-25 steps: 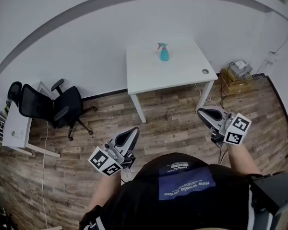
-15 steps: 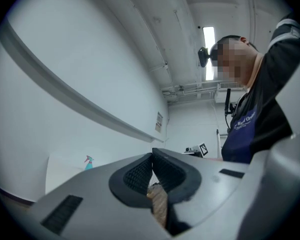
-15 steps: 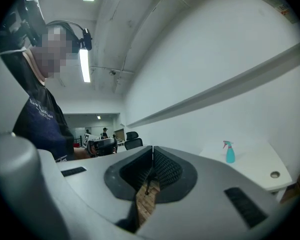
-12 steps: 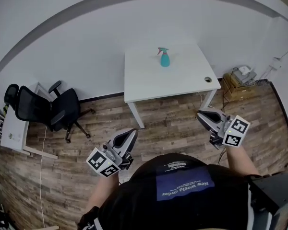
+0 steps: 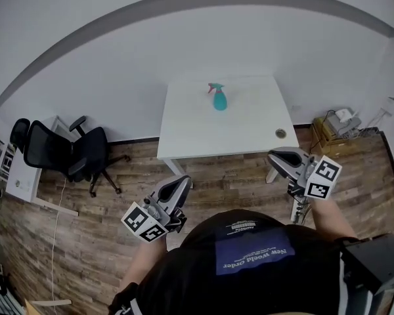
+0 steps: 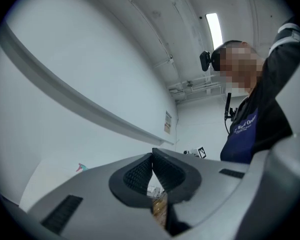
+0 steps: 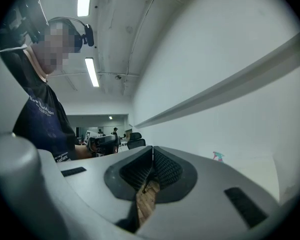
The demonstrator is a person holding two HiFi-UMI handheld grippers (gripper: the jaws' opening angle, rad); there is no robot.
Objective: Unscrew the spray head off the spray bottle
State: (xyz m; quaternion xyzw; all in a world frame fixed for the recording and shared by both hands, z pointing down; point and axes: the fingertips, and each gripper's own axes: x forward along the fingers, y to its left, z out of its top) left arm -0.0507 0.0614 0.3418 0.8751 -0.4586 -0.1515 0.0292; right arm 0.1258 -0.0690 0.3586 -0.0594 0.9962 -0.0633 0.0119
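A teal spray bottle (image 5: pixel 219 100) with a pink-red spray head (image 5: pixel 215 86) stands upright near the back middle of a white table (image 5: pixel 197 133). It shows tiny in the left gripper view as the spray bottle (image 6: pixel 81 167) and in the right gripper view as the spray bottle (image 7: pixel 218 156). My left gripper (image 5: pixel 179 186) is held low over the wooden floor, well short of the table, shut and empty. My right gripper (image 5: pixel 280 157) hangs near the table's front right corner, also shut with nothing in it.
A black office chair (image 5: pixel 72 153) stands left of the table beside a white desk (image 5: pixel 16 176). Boxes with equipment (image 5: pixel 338 125) sit on the floor at the right. A round cable hole (image 5: pixel 280 134) marks the table's right front. A white wall runs behind the table.
The table and bottle have drawn nearer and shifted slightly left in the head view as the person walked forward. Both grippers stayed shut and held in much the same place.
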